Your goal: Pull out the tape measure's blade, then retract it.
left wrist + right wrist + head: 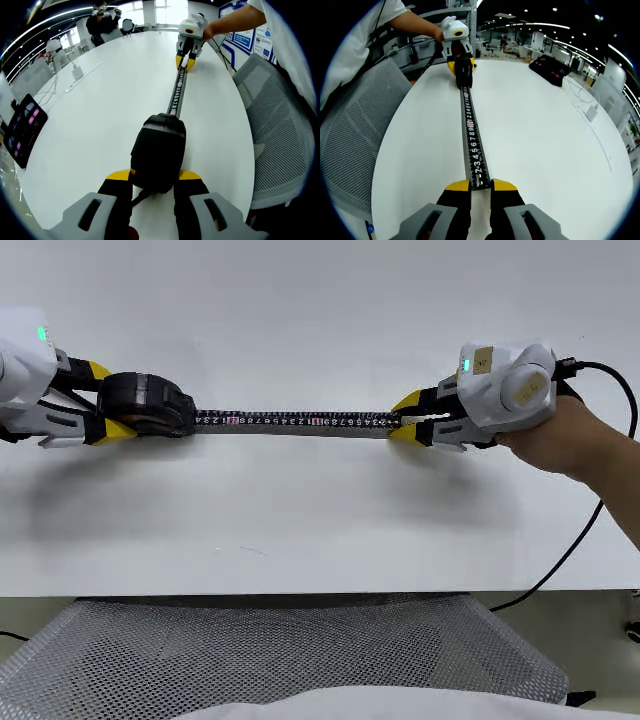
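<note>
Black plastic forms the body of the tape measure [147,405], which lies on its side on the white workbench [300,530]. The blade [295,422] is drawn out of the tape measure and runs straight and low over the workbench surface, printed numerals facing up. In the right gripper view the numerals start at the hook end and rise toward the tape measure.

The left gripper [155,175] is clamped on the tape measure. Its two yellow-tipped jaws press against opposite sides of the body, and the blade leaves the body on the side away from this gripper.

The right gripper [480,186] is at the far end of the blade from the tape measure. Its yellow-tipped jaws are drawn together on the blade's end, with only a narrow slit between them. A hand [545,435] grips the rear of this gripper, and a black cable [590,530] runs from it across the workbench and over the near edge.

A grey mesh chair [280,650] stands at the near edge of the workbench, on the person's side of the tape measure. In the left gripper view, a dark tablet-like device [24,127] lies well apart from the tape measure, at the opposite edge of the workbench.
</note>
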`<state>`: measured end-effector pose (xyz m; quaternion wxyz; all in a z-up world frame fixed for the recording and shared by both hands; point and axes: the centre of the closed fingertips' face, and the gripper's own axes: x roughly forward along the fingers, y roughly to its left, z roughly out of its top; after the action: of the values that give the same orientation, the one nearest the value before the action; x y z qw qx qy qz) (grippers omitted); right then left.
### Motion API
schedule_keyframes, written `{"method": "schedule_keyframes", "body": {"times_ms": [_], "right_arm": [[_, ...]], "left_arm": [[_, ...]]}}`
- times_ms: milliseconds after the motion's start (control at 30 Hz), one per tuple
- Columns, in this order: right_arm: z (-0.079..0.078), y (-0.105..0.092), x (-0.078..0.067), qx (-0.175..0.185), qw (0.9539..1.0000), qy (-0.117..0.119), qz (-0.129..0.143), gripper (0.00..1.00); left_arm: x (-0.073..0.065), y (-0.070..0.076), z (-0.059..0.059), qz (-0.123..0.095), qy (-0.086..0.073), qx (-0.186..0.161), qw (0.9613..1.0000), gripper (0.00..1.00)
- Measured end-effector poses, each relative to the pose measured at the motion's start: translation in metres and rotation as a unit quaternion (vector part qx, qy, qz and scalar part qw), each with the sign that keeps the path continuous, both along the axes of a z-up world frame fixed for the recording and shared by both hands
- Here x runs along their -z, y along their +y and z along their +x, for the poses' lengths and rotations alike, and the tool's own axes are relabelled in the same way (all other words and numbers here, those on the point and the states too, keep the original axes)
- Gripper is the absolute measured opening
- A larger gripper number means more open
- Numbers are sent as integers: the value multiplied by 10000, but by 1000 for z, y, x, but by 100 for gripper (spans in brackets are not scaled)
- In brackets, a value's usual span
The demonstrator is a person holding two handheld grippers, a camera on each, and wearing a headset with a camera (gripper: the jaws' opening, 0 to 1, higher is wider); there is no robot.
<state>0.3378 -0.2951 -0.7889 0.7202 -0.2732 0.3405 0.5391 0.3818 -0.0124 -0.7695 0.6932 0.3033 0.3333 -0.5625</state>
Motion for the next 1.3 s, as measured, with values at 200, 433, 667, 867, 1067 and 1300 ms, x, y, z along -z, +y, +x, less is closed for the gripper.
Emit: {"method": "schedule_keyframes", "body": {"times_ms": [200, 433, 667, 867, 1067, 1300], "right_arm": [[-2, 0, 1, -2, 9999, 138, -48, 11], [0, 1, 2, 27, 9998, 164, -91, 11], [0, 1, 3, 39, 9998, 166, -121, 12], [-1, 1, 2, 93, 9996, 231, -111, 17], [-3, 1, 1, 188, 9994, 278, -86, 20], [-1, 2, -4, 444, 9985, 306, -1, 25]], "left_arm": [[1, -1, 0, 52, 7, -52, 10000, 27], [4, -1, 1, 117, 50, -153, 9998, 28], [5, -1, 2, 176, 73, -183, 9997, 28], [6, -1, 2, 187, 117, -264, 9994, 31], [6, 1, 0, 186, 150, -264, 9994, 33], [4, 3, -1, 67, 211, -481, 9986, 39]]}}
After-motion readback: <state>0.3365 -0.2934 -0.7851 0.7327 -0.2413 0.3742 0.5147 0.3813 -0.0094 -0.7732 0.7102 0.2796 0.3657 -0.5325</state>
